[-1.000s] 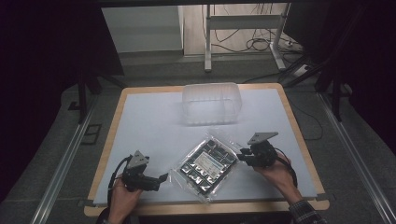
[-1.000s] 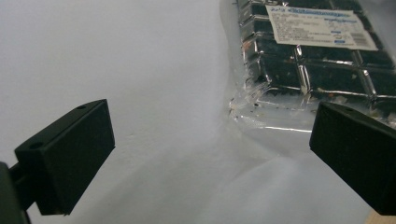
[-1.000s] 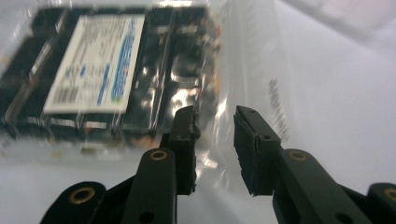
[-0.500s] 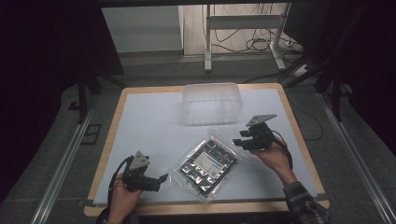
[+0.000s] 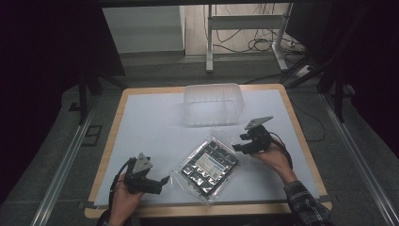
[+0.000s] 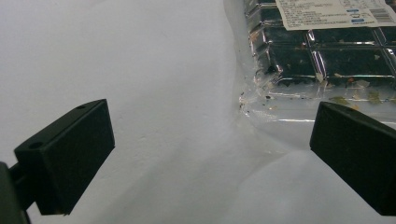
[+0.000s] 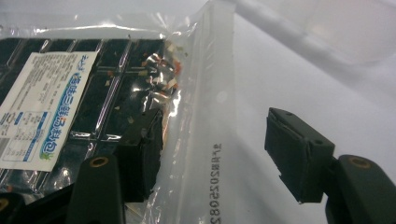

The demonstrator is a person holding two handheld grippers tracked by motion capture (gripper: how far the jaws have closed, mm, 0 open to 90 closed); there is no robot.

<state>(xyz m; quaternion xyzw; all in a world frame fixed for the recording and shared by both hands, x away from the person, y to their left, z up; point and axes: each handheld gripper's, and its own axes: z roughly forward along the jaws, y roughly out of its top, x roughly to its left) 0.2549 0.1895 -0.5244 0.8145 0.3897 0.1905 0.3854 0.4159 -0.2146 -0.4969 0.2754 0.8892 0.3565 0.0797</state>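
Note:
A clear plastic bag (image 5: 207, 165) holding a black compartment tray with a white label lies at the table's front centre. My left gripper (image 5: 160, 181) rests on the table just left of the bag's near corner. Its jaws stand wide open in the left gripper view (image 6: 210, 158), with the bag's corner (image 6: 317, 56) ahead and to the right. My right gripper (image 5: 237, 147) is at the bag's right edge. It is open in the right gripper view (image 7: 219, 154), with the bag's clear sealed strip (image 7: 210, 121) between the jaws.
A clear plastic container (image 5: 213, 104) stands upside down behind the bag at the back centre. The white table top (image 5: 150, 127) has a wooden rim. Dark floor, rails and cables surround the table.
My right gripper has moved a little away from the person, staying at the bag's right edge. The left gripper and the bag have not moved.

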